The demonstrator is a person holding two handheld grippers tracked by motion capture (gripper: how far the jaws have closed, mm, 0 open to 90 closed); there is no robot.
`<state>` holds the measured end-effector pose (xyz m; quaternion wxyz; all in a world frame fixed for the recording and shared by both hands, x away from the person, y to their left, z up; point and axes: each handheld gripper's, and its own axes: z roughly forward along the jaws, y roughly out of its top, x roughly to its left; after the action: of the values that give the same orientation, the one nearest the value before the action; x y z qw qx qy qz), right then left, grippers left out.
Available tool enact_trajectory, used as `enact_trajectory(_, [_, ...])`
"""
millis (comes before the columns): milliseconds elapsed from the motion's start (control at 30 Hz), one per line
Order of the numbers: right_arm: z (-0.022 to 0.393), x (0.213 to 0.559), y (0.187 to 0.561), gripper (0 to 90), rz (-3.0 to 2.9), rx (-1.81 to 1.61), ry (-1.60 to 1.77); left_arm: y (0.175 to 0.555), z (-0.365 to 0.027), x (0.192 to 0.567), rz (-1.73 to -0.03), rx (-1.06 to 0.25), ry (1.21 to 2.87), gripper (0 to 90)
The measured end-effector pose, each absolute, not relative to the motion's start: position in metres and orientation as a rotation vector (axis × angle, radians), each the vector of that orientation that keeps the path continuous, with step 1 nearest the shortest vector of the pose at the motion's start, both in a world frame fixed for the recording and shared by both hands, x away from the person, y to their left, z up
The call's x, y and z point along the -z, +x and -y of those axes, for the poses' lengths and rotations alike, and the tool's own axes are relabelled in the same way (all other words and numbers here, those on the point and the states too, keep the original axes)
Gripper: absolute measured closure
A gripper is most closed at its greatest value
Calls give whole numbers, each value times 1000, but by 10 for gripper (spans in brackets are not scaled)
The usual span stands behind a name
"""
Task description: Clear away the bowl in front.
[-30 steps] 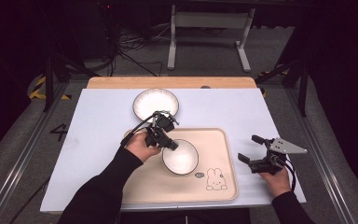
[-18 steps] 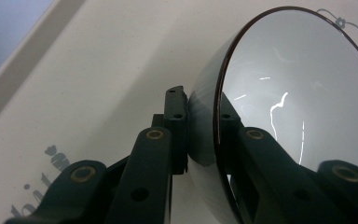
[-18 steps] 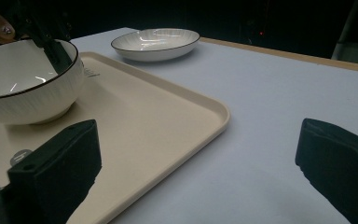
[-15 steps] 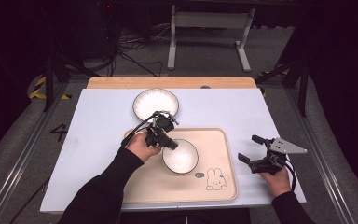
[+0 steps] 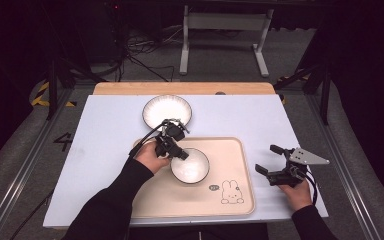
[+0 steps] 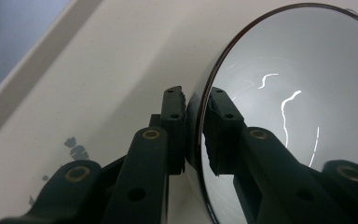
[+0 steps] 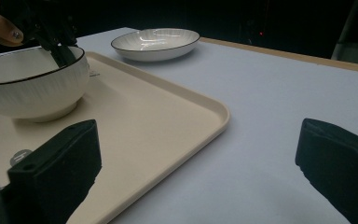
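One white ribbed bowl (image 5: 190, 165) | dark rim | left gripper (image 5: 179, 152) fingers clamped on rim

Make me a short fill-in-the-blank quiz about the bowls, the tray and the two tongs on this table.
1. The left tongs are shut on the rim of the white ribbed ceramic bowl, which sits on the beige plastic ____.
2. Printed on that tray near its corner is a line-drawn ____.
3. The right tongs hover with jaws ____.
4. The shallow white dish rests on the ____ tabletop sheet.

Missing words: tray; rabbit; open; white
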<state>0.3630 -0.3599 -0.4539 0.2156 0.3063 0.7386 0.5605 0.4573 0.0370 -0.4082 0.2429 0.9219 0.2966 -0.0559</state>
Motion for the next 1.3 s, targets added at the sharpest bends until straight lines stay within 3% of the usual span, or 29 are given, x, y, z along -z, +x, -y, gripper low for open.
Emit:
enact_trajectory(133, [360, 454, 363, 6, -2048, -1552, 848, 456, -39, 405, -803, 145, 2497, 746])
enact_trajectory(500, [359, 454, 363, 6, -2054, -1546, 845, 441, -52, 388, -765, 96, 2401, 518])
enact_trajectory(833, [359, 454, 366, 6, -2075, -1549, 866, 420, -69, 376, -687, 49, 2312, 175])
enact_trajectory(1067, [360, 454, 367, 6, -2075, -1561, 870, 412, -85, 371, -658, 65, 2203, 56])
enact_trajectory(1300, [361, 454, 366, 6, -2074, -1565, 871, 401, -105, 370, -616, 37, 2103, 20])
